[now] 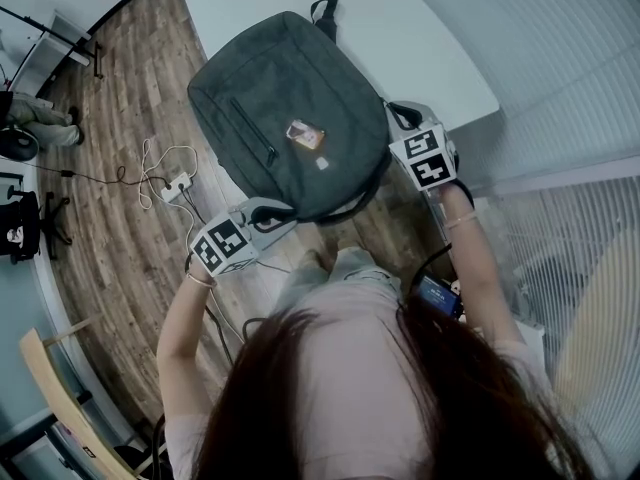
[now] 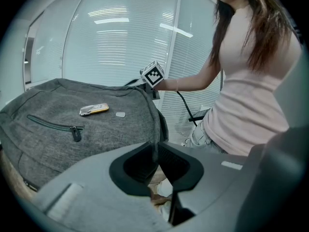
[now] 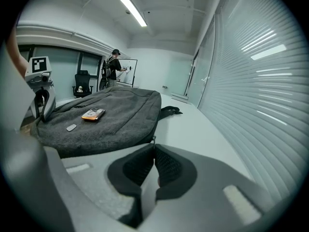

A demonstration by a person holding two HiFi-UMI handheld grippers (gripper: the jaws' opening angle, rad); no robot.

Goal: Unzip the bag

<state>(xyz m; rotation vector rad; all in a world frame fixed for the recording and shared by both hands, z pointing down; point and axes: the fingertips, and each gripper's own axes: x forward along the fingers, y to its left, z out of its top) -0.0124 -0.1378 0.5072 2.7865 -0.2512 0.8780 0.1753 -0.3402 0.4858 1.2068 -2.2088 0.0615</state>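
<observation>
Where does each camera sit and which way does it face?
Head view: head-mounted, looks steeply down on backpack and table; hair, forearms, left gripper, right gripper show.
Left gripper view: looks across backpack toward person's torso; own jaws shut on its edge.
Right gripper view: looks along backpack into room; own jaws pinch zipper pull.
All share orange tag.

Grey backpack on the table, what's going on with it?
A person holding two grippers appears set to unzip the backpack, which lies flat on a white table. The left gripper is clamped on its edge to steady it; the right gripper pinches what looks like the zipper pull.
</observation>
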